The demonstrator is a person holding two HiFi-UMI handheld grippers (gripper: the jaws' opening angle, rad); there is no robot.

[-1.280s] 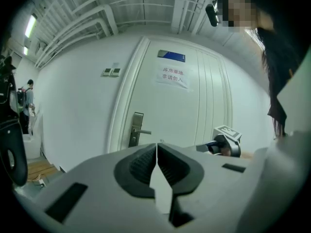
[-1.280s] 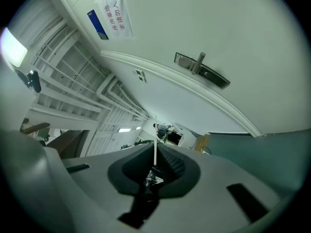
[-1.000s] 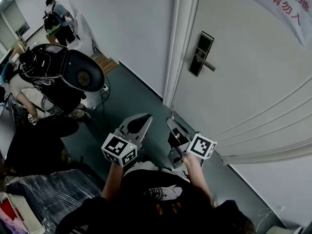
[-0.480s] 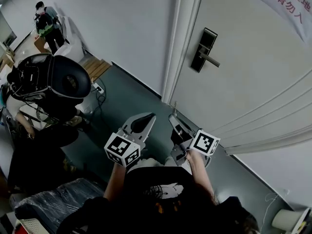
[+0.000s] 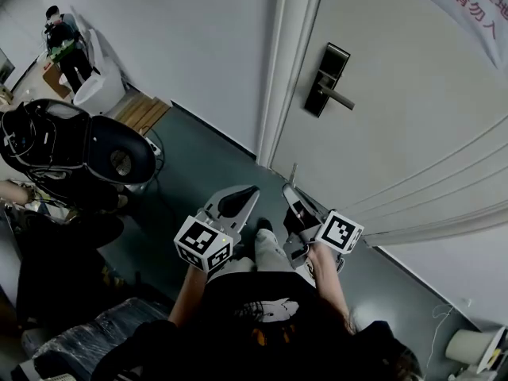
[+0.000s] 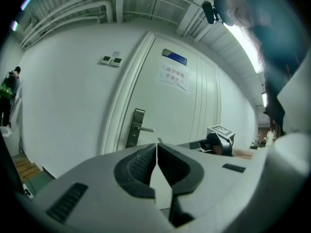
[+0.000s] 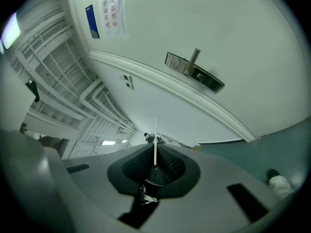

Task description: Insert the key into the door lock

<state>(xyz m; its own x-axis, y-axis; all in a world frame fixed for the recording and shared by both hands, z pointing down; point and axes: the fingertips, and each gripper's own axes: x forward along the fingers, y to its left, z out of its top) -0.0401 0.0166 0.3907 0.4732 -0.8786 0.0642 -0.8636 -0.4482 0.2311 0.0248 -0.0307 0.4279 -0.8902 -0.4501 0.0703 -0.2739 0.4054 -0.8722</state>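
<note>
A dark lock plate with a metal lever handle (image 5: 327, 82) sits on the white door (image 5: 413, 117); it also shows as the lock (image 6: 135, 128) and the lock (image 7: 194, 72). My right gripper (image 5: 290, 190) is shut on a thin key (image 7: 155, 140), whose blade sticks out past the jaw tips and whose dark head (image 7: 154, 174) lies between the pads. In the head view the key (image 5: 293, 173) points toward the door, well below the lock. My left gripper (image 5: 248, 190) is shut with nothing in it, beside the right one.
A white door frame (image 5: 278, 78) runs left of the lock. A paper notice (image 5: 468, 6) hangs on the door. Left on the floor are a black chair with gear (image 5: 87, 153) and a wooden step (image 5: 139, 111). A person (image 5: 62, 50) stands far back left. A white bucket (image 5: 468, 348) is at the lower right.
The view has swung left and slightly forward; both grippers sit a bit higher and nearer the door. The key tip now shows against the door's foot. Both stay shut.
</note>
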